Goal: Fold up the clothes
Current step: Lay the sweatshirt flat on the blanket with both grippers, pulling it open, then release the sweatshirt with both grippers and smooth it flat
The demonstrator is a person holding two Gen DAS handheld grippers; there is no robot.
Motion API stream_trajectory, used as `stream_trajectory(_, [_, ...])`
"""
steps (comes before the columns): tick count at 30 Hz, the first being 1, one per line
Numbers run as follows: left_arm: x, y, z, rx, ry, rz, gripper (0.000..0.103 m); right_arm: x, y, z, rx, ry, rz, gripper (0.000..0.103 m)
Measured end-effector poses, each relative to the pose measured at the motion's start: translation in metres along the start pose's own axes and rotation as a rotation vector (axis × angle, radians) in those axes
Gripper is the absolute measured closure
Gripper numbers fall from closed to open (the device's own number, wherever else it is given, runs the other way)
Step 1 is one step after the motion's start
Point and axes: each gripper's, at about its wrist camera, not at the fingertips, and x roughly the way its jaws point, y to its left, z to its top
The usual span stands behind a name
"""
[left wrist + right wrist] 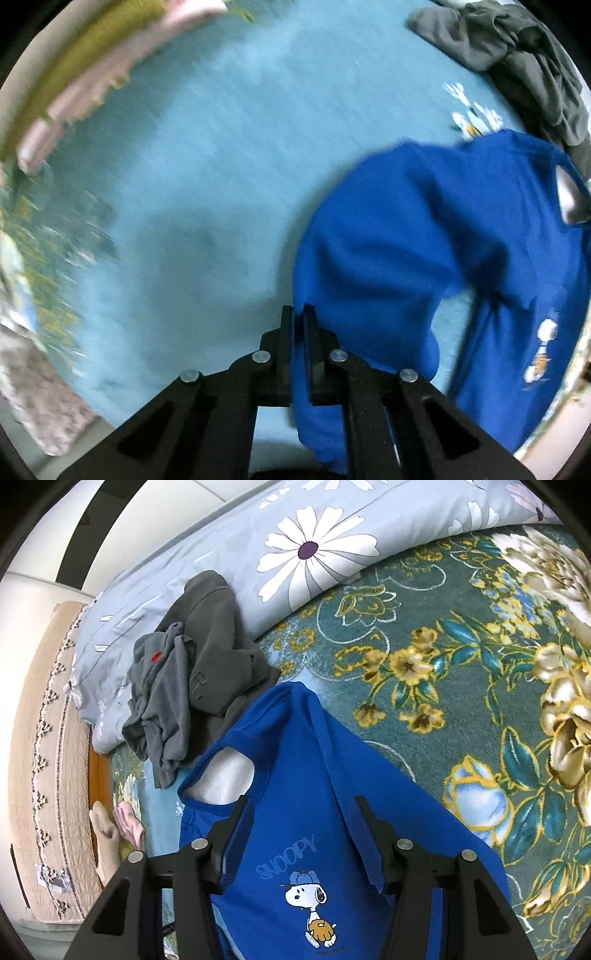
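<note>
Bed: we worked over a teal floral blanket [424, 635] spread across the bed, with a pale blue daisy-print duvet [295, 546] bunched along its far edge; the left wrist view was motion-blurred and showed a plainer light-blue stretch of that blanket.
Far left: we saw a pink and olive-yellow pile of clothes [85, 74] at the blanket's upper left edge in the left wrist view.
Left claw: our left claw [298, 314] was pinched almost shut on an edge of the blue T-shirt [424, 240], with cloth caught between the two fingers.
Blue T-shirt: it hung bunched to the right of the left claw, partly lifted off the blanket; its neck opening [225, 775] faced the grey heap, and its Snoopy print [314, 904] faced the right wrist camera.
Grey clothes: a crumpled dark grey heap [192, 679] lay just beyond the T-shirt's collar, partly against the duvet.
Right claw: our right claw [301, 805] stood wide apart over the T-shirt's chest; we could not tell whether its fingers touched the cloth.
</note>
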Motion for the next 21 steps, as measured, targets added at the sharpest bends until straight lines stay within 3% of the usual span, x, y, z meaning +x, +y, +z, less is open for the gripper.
stream_trajectory(5, [-0.022,-0.007,0.016,0.180,-0.080,0.270,0.099,0.005,-0.005,0.001,0.008,0.011,0.000,0.045])
stream_trajectory(11, [-0.021,-0.035,0.026,0.445,-0.161,0.568,0.098,-0.002,-0.012,0.007,-0.016,-0.001,-0.013,0.045])
stream_trajectory(12, [-0.021,-0.035,0.028,0.443,-0.165,0.568,0.098,-0.005,-0.013,0.008,-0.032,-0.007,-0.018,0.045])
stream_trajectory(15, [-0.028,-0.021,0.034,0.329,-0.174,0.470,0.096,-0.022,-0.018,0.011,-0.106,-0.037,-0.043,0.045])
stream_trajectory(18, [-0.044,-0.003,0.031,0.104,-0.228,0.270,0.094,-0.040,-0.029,0.010,-0.185,-0.084,-0.062,0.045])
stream_trajectory(21, [-0.069,-0.009,0.012,-0.012,-0.356,0.072,0.075,-0.062,-0.035,0.006,-0.230,-0.169,-0.005,0.042])
